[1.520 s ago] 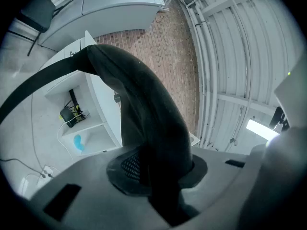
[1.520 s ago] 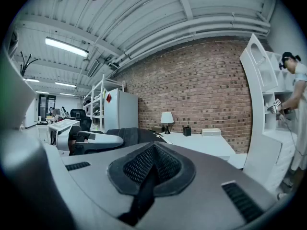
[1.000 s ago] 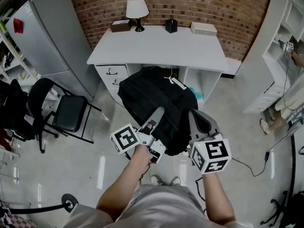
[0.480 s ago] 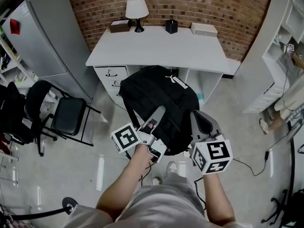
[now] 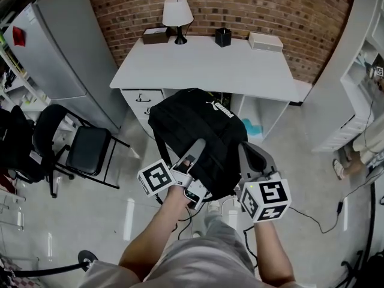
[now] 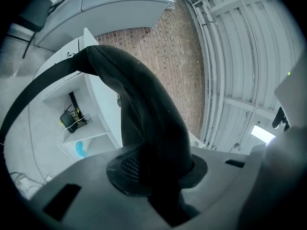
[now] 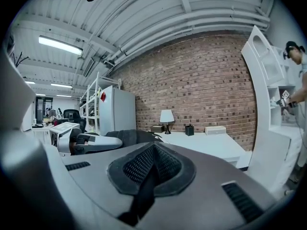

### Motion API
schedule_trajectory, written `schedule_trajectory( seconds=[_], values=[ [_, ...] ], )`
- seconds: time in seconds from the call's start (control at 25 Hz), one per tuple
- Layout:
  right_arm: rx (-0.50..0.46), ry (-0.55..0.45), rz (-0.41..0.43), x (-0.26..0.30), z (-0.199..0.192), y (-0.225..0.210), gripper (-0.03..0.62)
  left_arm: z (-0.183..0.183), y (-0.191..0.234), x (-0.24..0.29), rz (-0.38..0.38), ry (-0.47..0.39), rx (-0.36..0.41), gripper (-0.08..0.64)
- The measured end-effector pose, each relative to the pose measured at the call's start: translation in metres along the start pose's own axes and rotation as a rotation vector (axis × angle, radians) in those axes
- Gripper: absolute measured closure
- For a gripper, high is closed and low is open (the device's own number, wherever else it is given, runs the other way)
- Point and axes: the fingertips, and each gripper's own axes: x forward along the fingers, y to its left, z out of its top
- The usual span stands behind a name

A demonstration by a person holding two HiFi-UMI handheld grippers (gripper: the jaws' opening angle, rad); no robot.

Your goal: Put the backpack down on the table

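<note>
So, both hands full right now. My left gripper (image 5: pixel 195 152) has its jaws clamped on the backpack's thick padded strap (image 6: pixel 144 104), which fills the gap between them and arcs up and away. My right gripper (image 5: pixel 252 158) has its jaws closed nearly together on a thin black strap (image 7: pixel 144 190) that runs down through the pads.

The backpack (image 5: pixel 201 131) itself is black and hangs from those two grips, just past my grippers, on the near side of the white table (image 5: pixel 210 65). It isn't on the tabletop. It sits in front of the drawers and the open cubby under the table, where something blue (image 5: pixel 252 126) is tucked to the right.

Along the far edge of the table, against the brick wall (image 5: pixel 270 5), from left to right: a brown box (image 5: pixel 156 36), a lamp (image 5: pixel 178 14) with a white shade, a small black cup (image 5: pixel 223 36) and a flat white box (image 5: pixel 266 41). The near part of the tabletop is bare.

Left of the table is a tall grey cabinet (image 5: pixel 54 47), and nearer to me on the left is a black chair (image 5: pixel 84 146). On the far right there are white shelves (image 5: pixel 360 59).
</note>
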Motion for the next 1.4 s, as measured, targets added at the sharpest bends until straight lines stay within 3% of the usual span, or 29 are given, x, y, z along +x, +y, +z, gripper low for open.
schedule_trajectory(
  seconds=[0.24, 0.52, 0.76, 1.4],
  values=[
    [0.022, -0.001, 0.028, 0.049, 0.004, -0.030, 0.591, 0.021, 0.024, 0.039, 0.048, -0.001, 0.024, 0.463],
    [0.033, 0.016, 0.061, 0.097, 0.005, -0.068, 0.591, 0.035, 0.035, 0.094, 0.030, -0.013, 0.012, 0.463],
    [0.043, 0.023, 0.097, 0.127, 0.011, -0.093, 0.591, 0.044, 0.045, 0.131, 0.060, -0.022, 0.016, 0.463],
    [0.031, -0.006, 0.147, 0.167, 0.031, -0.119, 0.591, 0.073, 0.043, 0.176, 0.035, -0.064, 0.047, 0.463]
  ],
)
